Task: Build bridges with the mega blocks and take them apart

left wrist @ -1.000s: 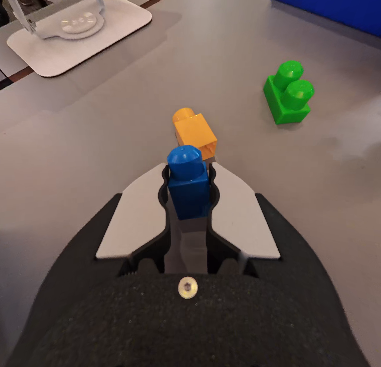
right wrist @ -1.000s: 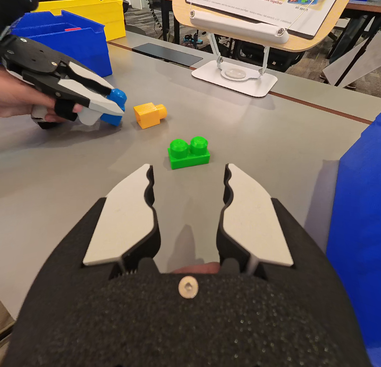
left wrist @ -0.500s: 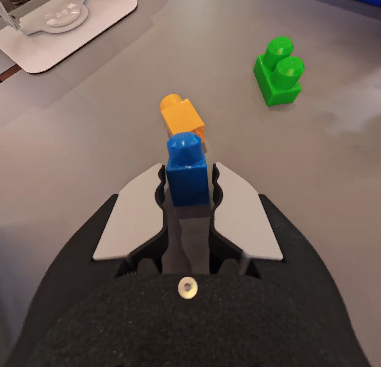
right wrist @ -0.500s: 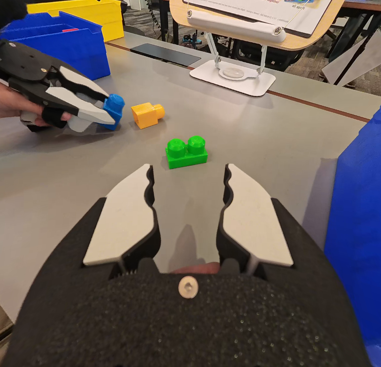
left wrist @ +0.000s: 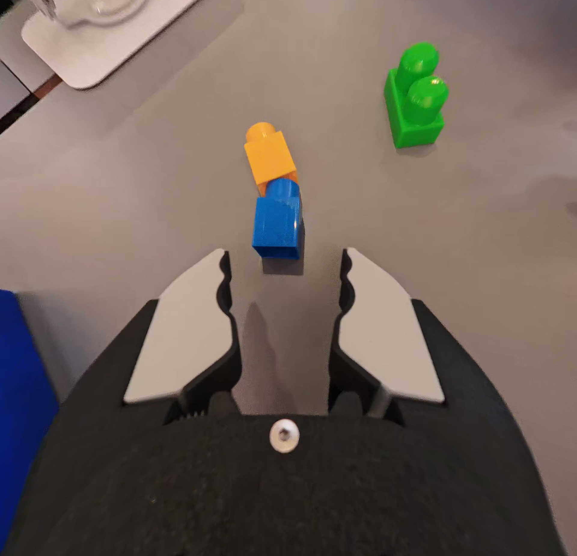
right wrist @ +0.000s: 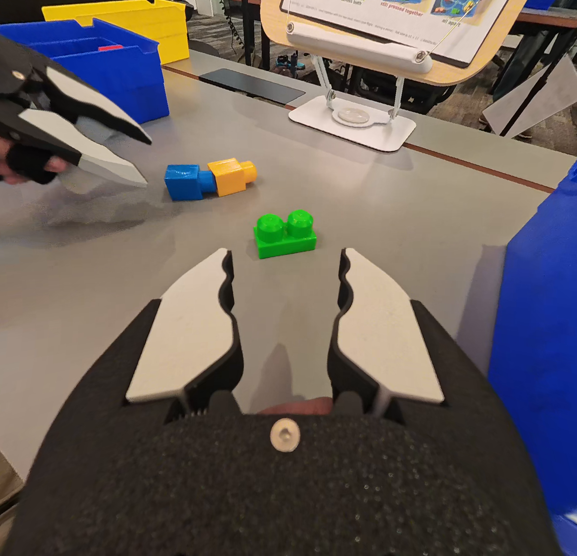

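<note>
Two grippers released — left gripper (left wrist: 284, 254) just short of joined blue block (left wrist: 278, 225) and orange block (left wrist: 270, 158); right gripper (right wrist: 285, 254) near green block (right wrist: 285, 235).

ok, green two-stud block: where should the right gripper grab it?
Grip the green block by its flat base, from above, right gripper fingers on the two long side walls. It stands upright, apart from the others; the rounded studs would probably slip.

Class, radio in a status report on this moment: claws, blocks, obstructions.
Left claw open, empty. Right claw open, empty. Blue block on its side, stud against the orange block; green block upright, apart. Nothing between claws and blocks.
</note>
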Action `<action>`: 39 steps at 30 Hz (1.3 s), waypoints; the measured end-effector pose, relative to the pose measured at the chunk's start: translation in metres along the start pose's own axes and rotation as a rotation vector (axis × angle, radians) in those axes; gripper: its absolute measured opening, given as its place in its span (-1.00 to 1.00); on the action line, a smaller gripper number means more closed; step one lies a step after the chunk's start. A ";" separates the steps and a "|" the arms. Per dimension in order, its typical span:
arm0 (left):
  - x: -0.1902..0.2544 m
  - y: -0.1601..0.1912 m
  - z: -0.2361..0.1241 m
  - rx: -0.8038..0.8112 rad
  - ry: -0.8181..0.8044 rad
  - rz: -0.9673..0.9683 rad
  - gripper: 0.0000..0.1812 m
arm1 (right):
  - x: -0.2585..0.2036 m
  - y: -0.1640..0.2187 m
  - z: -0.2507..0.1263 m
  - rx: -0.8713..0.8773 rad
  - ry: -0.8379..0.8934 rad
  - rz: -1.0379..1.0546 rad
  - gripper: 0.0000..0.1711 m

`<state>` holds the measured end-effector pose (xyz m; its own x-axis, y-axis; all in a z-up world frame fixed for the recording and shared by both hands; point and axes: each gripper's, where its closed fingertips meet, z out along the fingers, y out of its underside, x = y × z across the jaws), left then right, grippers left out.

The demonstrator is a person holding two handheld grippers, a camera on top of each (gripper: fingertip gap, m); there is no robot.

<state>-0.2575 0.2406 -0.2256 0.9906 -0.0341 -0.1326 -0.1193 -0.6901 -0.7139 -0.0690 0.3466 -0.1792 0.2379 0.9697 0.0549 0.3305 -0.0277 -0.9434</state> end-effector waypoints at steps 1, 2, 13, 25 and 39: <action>0.001 -0.003 -0.002 -0.054 -0.013 0.004 -0.28 | 0.001 -0.001 -0.001 0.002 0.002 0.000 -0.24; 0.004 -0.006 -0.002 -0.100 -0.012 0.015 -0.28 | 0.001 -0.001 -0.001 0.002 0.002 0.000 -0.24; 0.005 -0.012 0.018 -0.448 0.140 0.059 -0.32 | 0.004 -0.003 -0.008 0.017 0.003 0.009 -0.25; 0.001 0.012 0.054 -0.640 0.159 0.032 -0.46 | 0.002 0.000 -0.005 0.006 -0.009 0.014 -0.25; -0.012 -0.014 0.049 -0.352 0.199 0.007 -0.61 | 0.000 0.001 -0.004 0.004 -0.018 0.016 -0.25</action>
<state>-0.2706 0.2862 -0.2480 0.9876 -0.1549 0.0235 -0.1299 -0.8935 -0.4298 -0.0652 0.3452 -0.1789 0.2268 0.9734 0.0335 0.3228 -0.0426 -0.9455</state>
